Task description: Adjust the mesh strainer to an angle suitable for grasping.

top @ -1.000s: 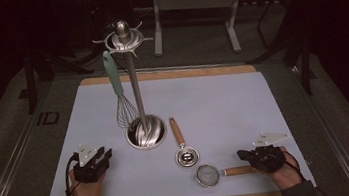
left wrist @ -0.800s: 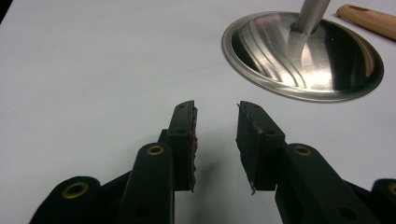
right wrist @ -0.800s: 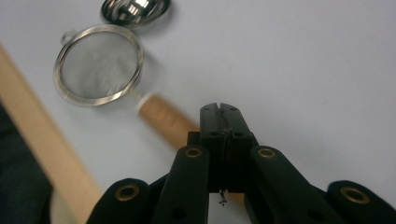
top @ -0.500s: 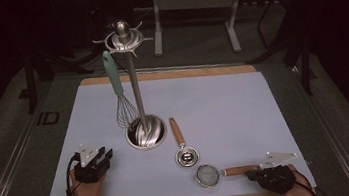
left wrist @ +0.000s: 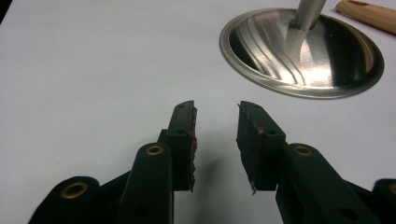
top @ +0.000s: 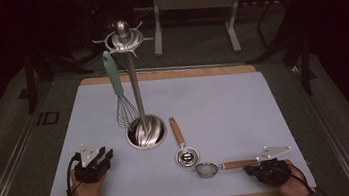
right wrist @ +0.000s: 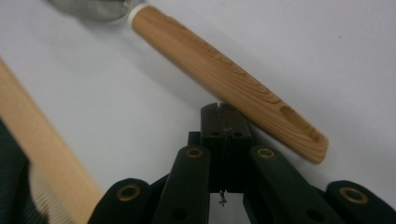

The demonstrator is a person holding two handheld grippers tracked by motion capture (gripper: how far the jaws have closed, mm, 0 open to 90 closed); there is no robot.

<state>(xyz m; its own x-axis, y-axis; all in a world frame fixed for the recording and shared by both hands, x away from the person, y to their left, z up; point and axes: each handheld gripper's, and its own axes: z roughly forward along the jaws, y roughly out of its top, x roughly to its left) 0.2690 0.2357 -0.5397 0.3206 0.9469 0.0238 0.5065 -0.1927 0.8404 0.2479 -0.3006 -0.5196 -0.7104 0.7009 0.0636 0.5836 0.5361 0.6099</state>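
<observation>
The right gripper (right wrist: 223, 112) is kept fully closed with nothing clamped, its tips set against the wooden handle of the small strainer (right wrist: 229, 74), which lies flat just ahead; judged from this, the handle is being nudged or lined up rather than grasped. The left gripper (left wrist: 215, 122) is held open and empty beside the stand's base (left wrist: 327, 60), apparently kept waiting.

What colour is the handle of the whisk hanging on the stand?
Pale green whisk handle, seen best in the high view.
</observation>
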